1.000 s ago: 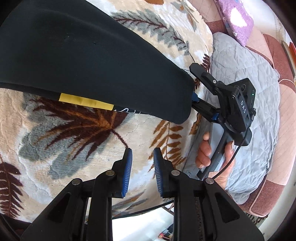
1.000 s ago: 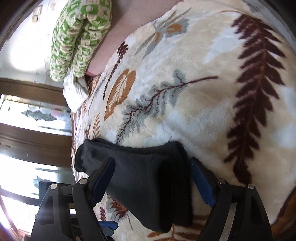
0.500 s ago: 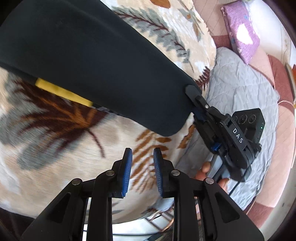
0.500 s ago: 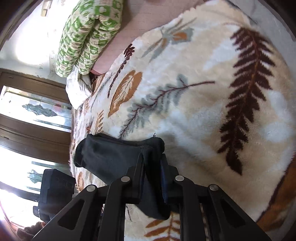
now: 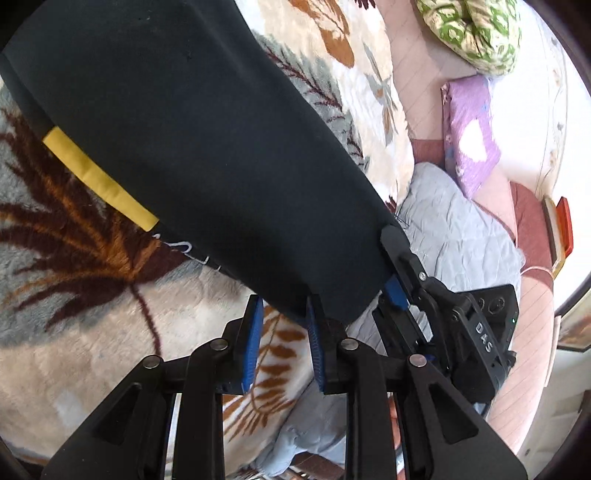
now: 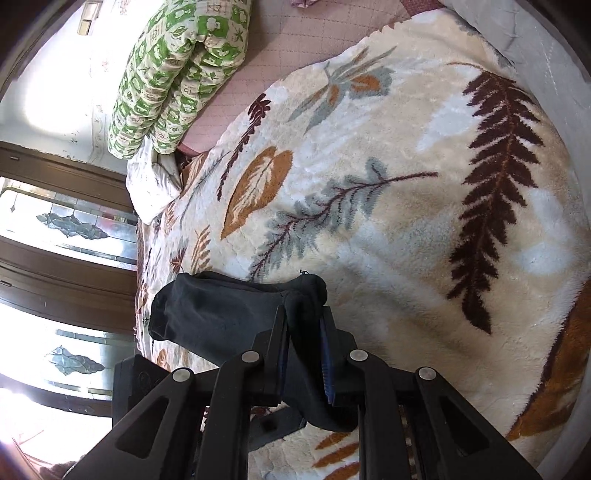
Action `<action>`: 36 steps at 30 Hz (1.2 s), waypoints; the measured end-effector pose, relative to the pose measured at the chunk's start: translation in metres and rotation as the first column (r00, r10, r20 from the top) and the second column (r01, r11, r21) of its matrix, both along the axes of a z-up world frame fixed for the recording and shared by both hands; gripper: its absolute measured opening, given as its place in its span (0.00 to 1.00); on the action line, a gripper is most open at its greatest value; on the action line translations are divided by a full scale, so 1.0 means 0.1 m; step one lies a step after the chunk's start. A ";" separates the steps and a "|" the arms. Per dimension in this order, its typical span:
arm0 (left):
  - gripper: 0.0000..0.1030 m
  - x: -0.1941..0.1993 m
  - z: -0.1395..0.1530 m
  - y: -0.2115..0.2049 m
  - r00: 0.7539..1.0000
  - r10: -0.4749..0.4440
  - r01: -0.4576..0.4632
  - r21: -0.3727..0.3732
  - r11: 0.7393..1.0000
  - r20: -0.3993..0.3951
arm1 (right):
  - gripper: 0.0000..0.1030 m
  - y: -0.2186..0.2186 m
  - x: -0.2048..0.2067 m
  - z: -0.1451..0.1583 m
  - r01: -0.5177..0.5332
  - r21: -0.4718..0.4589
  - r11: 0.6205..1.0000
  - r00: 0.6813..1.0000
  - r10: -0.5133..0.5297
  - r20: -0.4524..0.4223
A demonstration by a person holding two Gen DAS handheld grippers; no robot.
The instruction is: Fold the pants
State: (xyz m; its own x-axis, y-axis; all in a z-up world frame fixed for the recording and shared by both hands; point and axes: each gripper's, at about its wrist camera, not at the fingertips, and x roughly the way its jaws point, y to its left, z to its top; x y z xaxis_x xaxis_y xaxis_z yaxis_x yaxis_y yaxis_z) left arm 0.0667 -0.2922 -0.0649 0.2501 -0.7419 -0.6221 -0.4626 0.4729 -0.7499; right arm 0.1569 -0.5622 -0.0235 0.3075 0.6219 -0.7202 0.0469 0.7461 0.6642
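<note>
On the blanket [image 6: 388,229], the pants [image 6: 221,314] are pinched at the hem by the right gripper [image 6: 304,343], just closed; the left gripper [image 5: 282,343], narrowly parted, apparently grips nothing.

Looking like a home bedroom: a bed is wearing a plush leaf-print blanket [image 6: 369,221] over a pink quilted cover [image 6: 295,33], a green patterned pillow [image 6: 173,74] and a purple pillow [image 5: 471,129] are lying at the edge, a grey quilt [image 5: 454,236] is bunching alongside, and wood-framed etched-glass doors [image 6: 66,229] are letting daylight in.
</note>
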 end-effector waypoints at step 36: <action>0.05 0.59 -0.02 -0.17 0.997 -0.022 0.016 -0.083 0.996 -0.078 | 0.15 -0.12 -0.12 -0.05 0.162 0.074 0.984 0.986 -0.159 -0.039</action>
State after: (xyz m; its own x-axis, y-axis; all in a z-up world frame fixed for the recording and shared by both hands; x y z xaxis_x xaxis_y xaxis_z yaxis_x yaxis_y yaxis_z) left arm 0.1253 -0.3094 -0.0674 0.1879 -0.7953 -0.5764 -0.5134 0.4207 -0.7479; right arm 0.1447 -0.5740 -0.0281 0.3850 0.6200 -0.6836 0.1847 0.6740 0.7153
